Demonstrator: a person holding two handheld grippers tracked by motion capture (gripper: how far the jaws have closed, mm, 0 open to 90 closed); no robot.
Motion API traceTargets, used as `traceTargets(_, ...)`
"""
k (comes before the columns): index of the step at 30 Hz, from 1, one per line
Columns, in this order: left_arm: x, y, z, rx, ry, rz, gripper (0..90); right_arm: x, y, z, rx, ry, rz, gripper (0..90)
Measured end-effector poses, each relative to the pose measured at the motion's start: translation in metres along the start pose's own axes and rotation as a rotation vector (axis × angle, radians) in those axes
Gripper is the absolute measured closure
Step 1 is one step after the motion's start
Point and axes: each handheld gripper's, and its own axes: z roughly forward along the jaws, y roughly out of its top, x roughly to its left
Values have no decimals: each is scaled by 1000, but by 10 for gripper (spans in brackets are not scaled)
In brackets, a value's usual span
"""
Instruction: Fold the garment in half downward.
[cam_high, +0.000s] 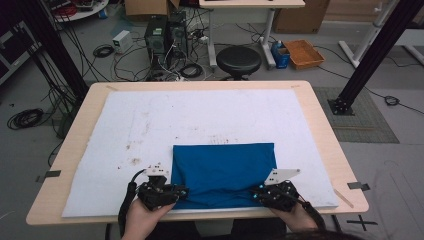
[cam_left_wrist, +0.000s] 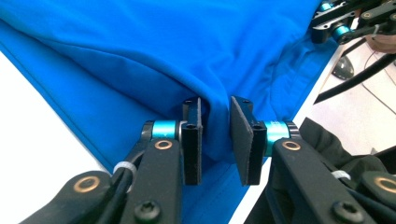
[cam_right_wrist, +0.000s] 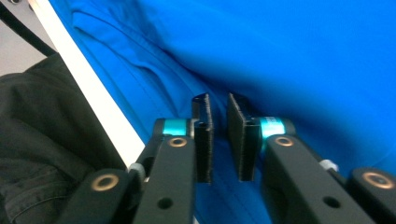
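My left tongs (cam_left_wrist: 215, 135) stand slightly apart with a raised fold of the blue cloth (cam_high: 223, 167) between the pads, not clamped. My right tongs (cam_right_wrist: 219, 137) likewise gape narrowly at the cloth's near edge. The cloth lies folded on the white mat (cam_high: 125, 130) at the worktop's (cam_high: 320, 125) near edge.

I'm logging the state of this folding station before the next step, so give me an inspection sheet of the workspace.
Surface: wooden table under a white mat with brown stains.
Job's things: blue cloth, folded to a rectangle at the near edge, rumpled along the front.
Clutter: nothing seen on the mat.
Grippers: left gripper and right gripper at the cloth's near corners, jaws slightly apart with blue fabric between them.
Cables: one trails from each gripper; many tangled on the floor.
Surroundings: black stool, computer towers, orange tray.
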Motion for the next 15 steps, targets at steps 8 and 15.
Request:
traceTargets(8, -1, -1, -6, -18, -14, -12, 802, 10, -4, -23, -53, 50, -2, 845)
traceTargets(15, -2, -3, -8, 1, 1, -27, 694, 14, -13, -25, -28, 42, -8, 727)
